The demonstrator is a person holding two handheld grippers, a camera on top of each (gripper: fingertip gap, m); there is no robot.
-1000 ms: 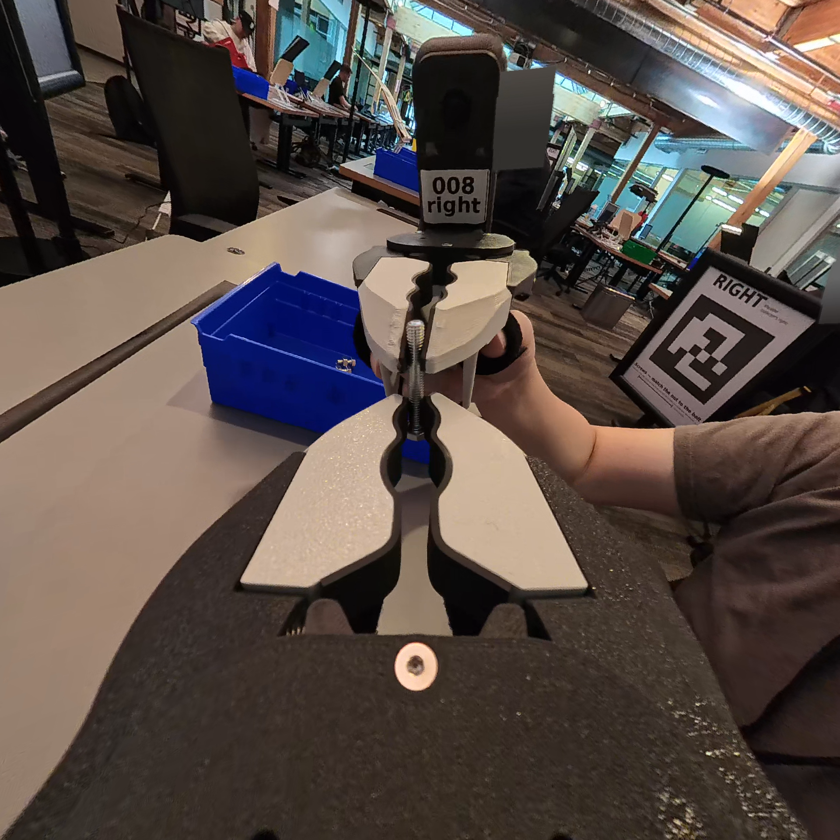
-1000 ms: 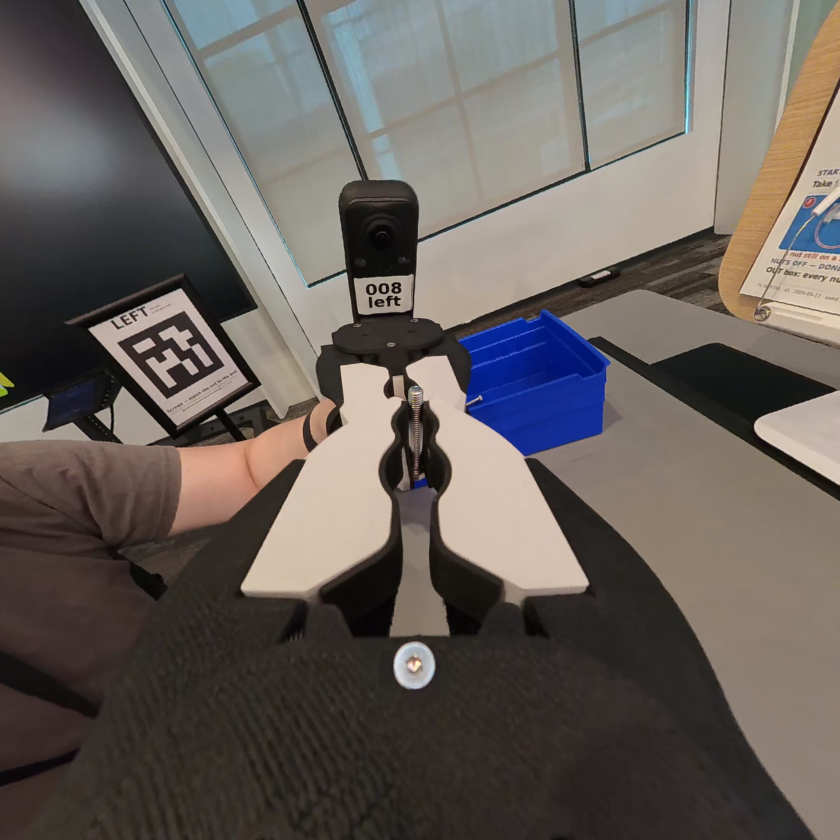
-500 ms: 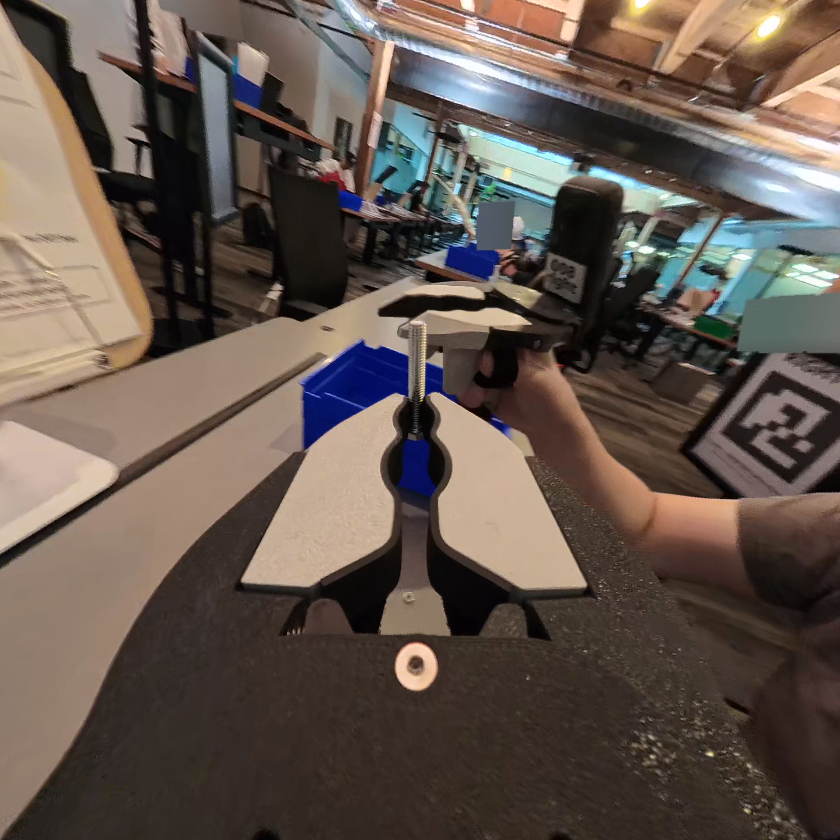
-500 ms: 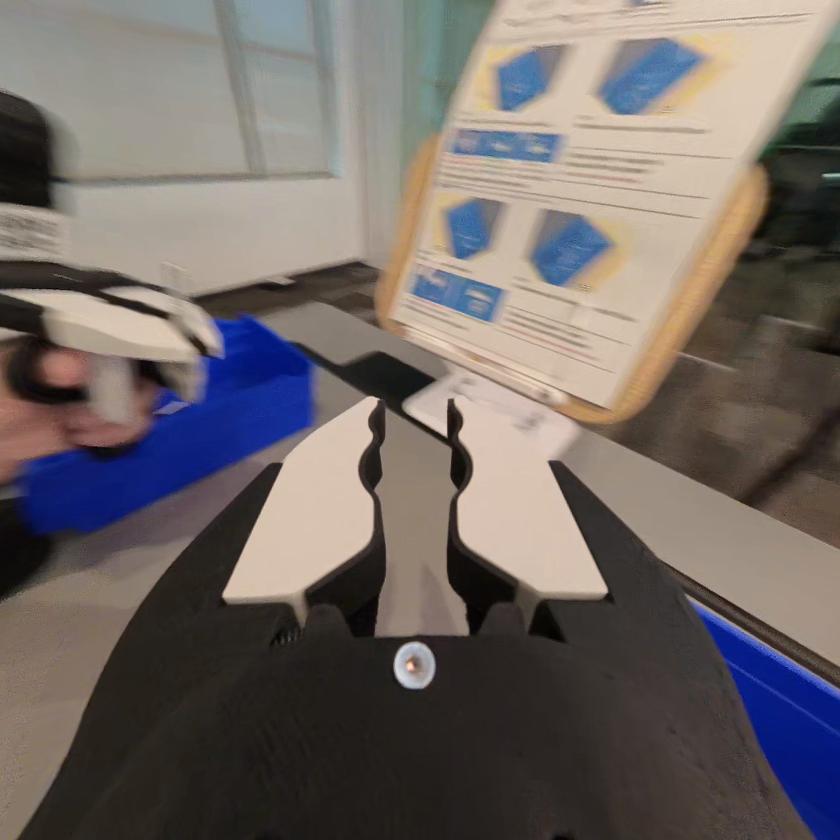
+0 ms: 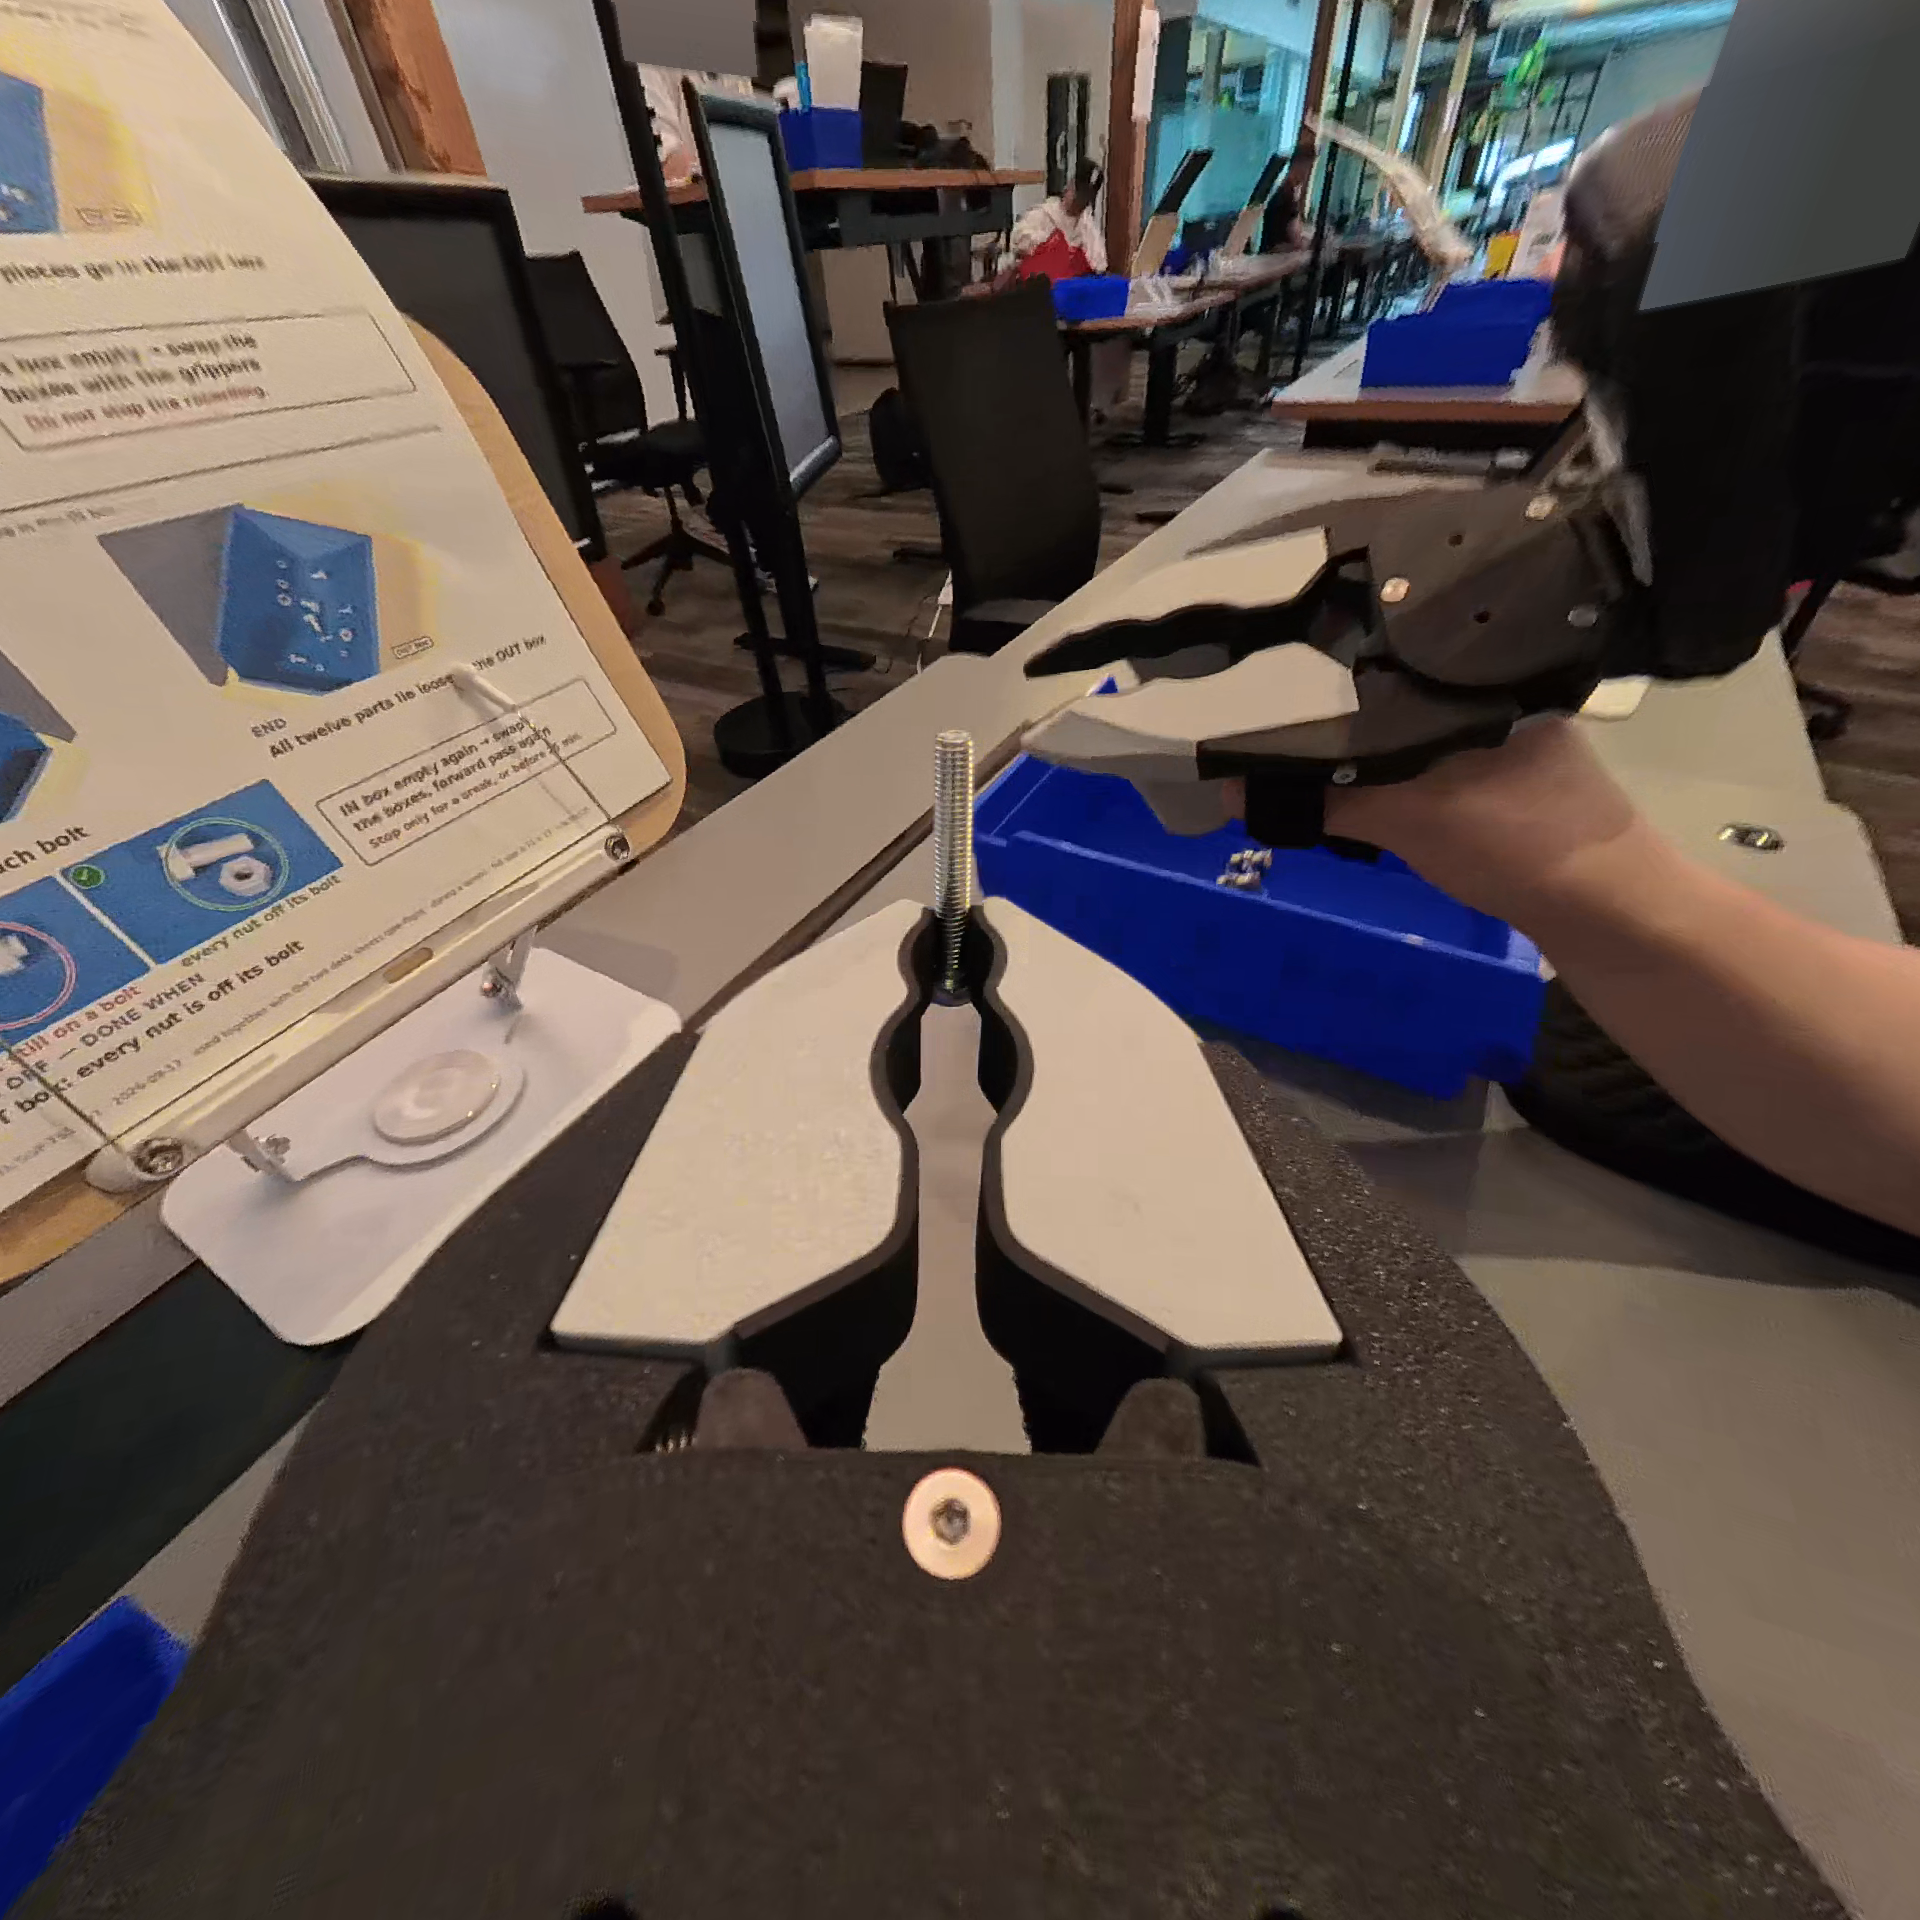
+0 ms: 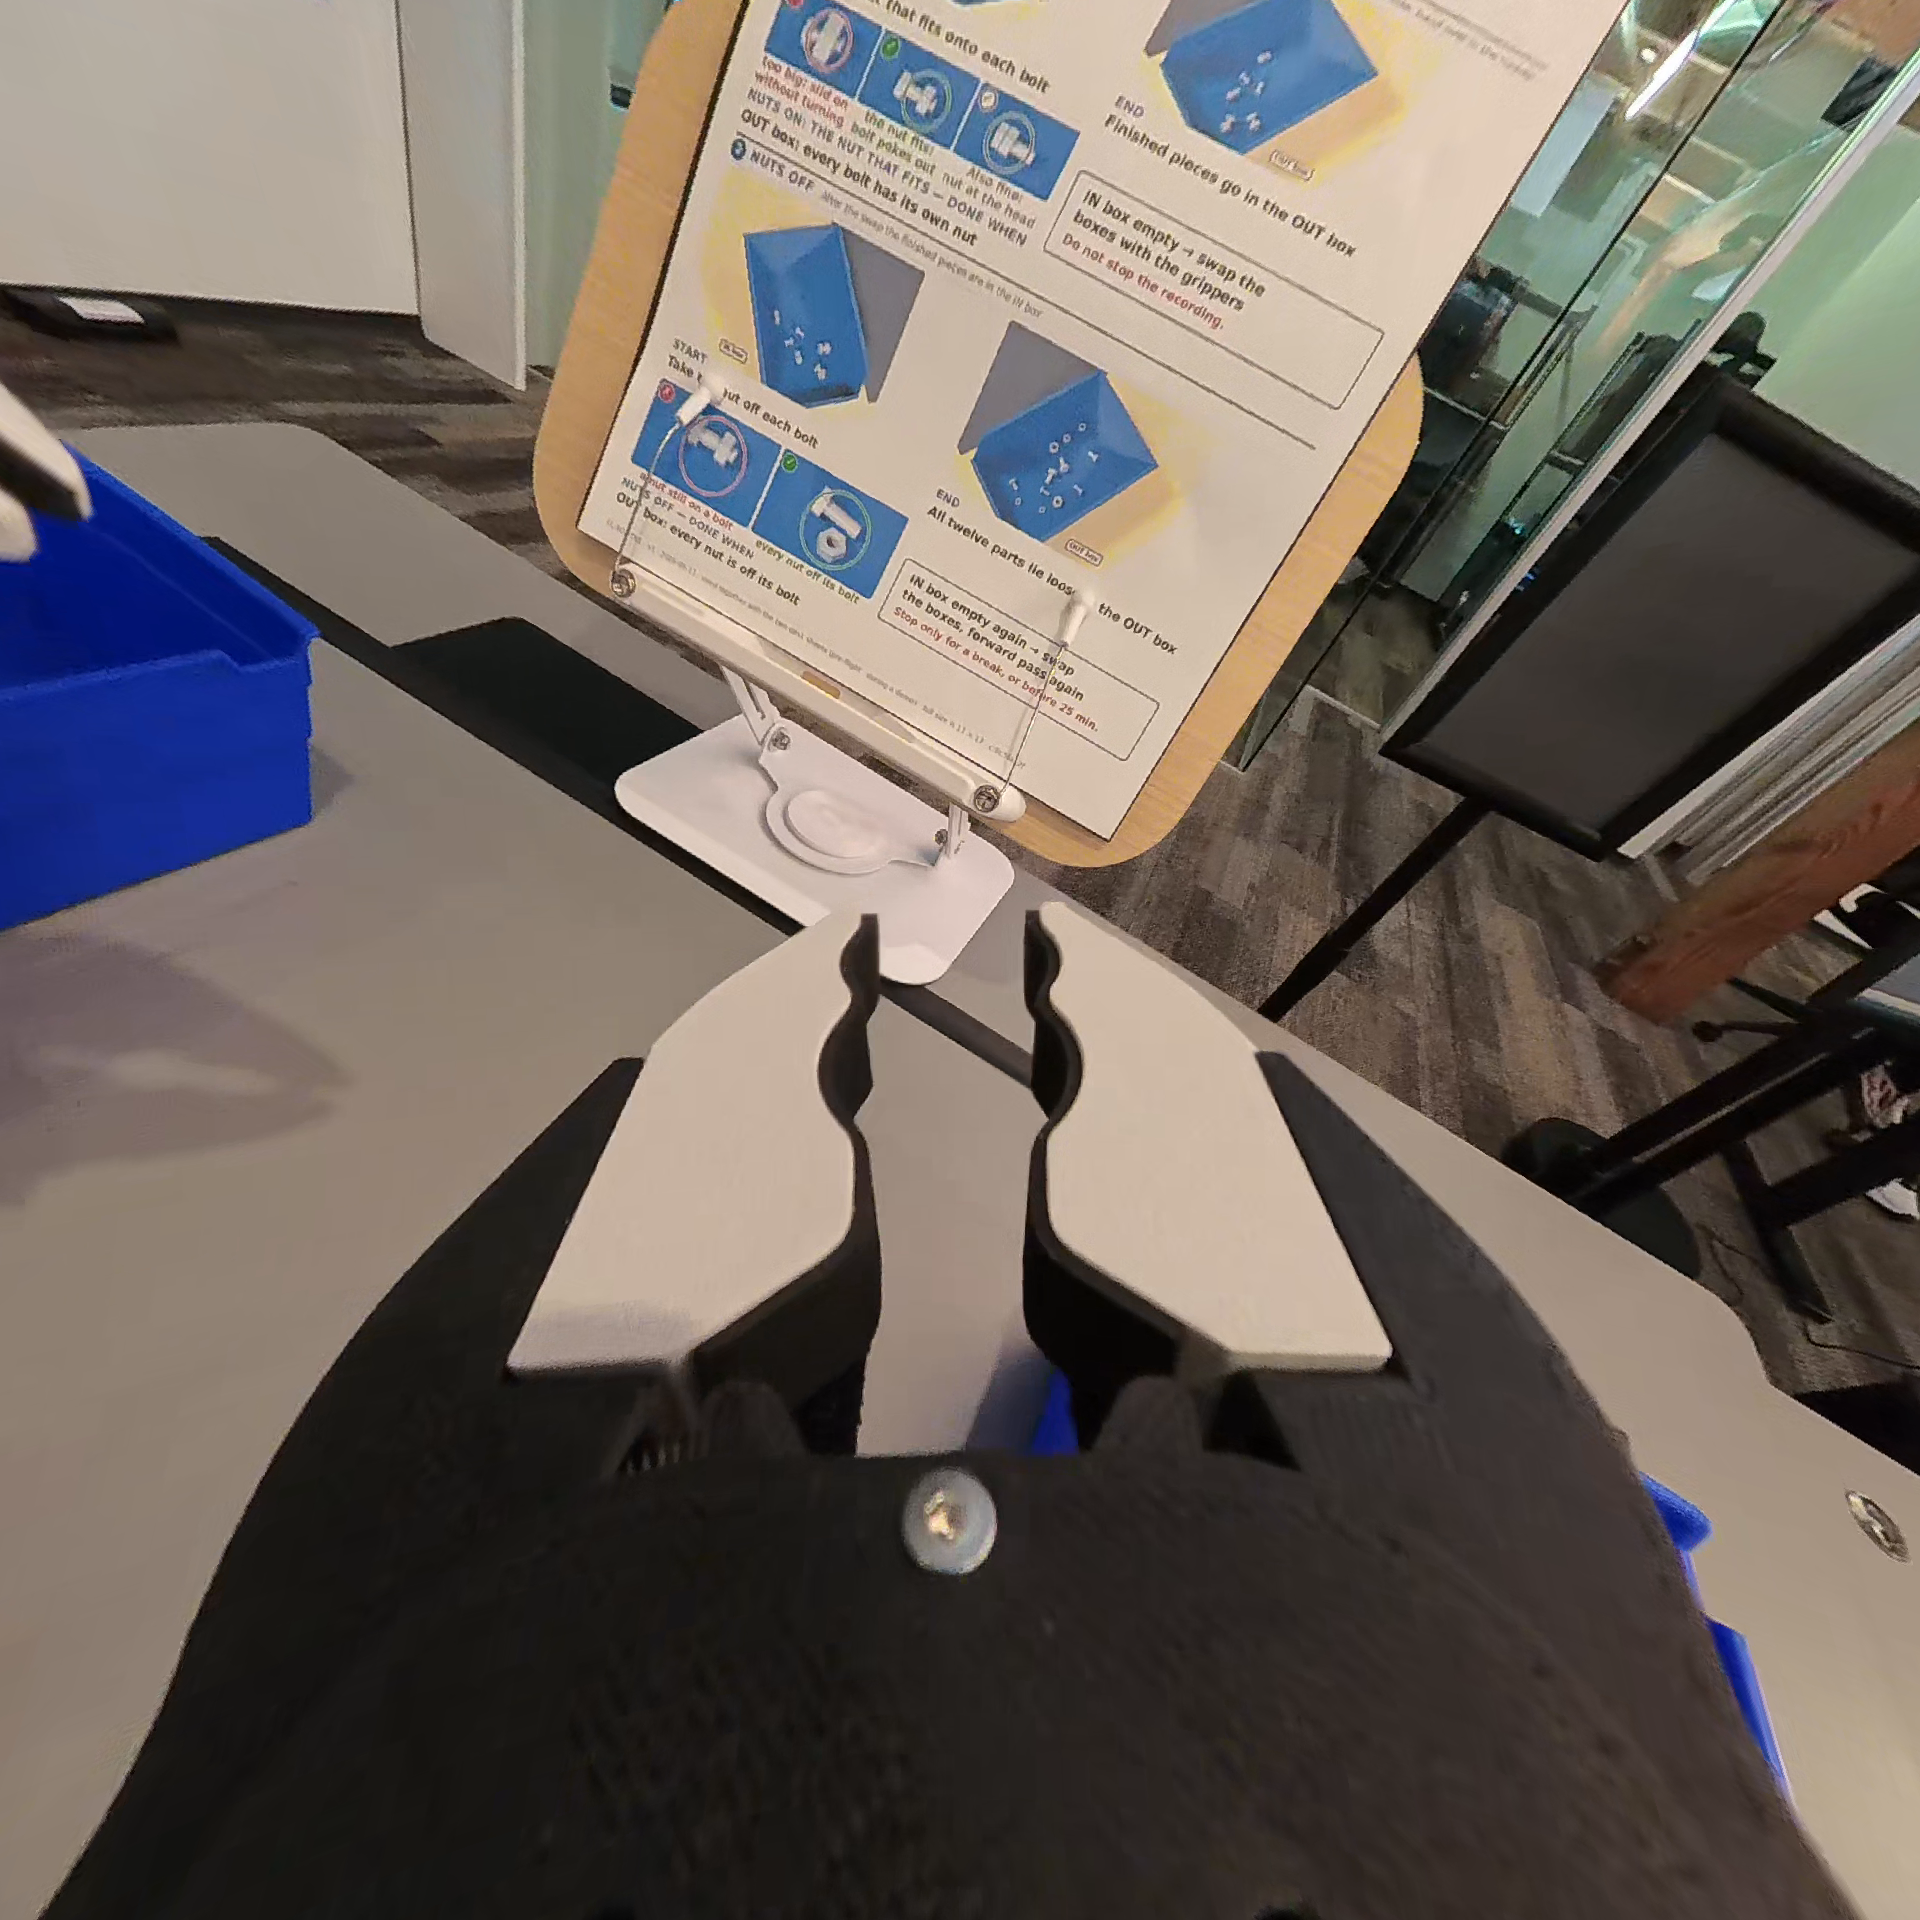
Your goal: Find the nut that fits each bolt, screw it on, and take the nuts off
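I have the long silver threaded bolt [image 5: 953, 842] clamped by its head end in my left gripper [image 5: 951, 961], shank standing upright and bare, no nut on it. My right gripper [image 6: 951, 961] is empty, fingers apart, hovering over the grey table [image 6: 436, 997] in front of the printed instruction board [image 6: 935, 395]. Small metal pieces [image 5: 1245, 868] lie in the blue plastic bin [image 5: 1247, 956] just beyond the bolt. Next I'd judge: fetch a nut with the right, pinching it by its flats, keep the bolt steady and vertical, and start the thread square so it doesn't cross
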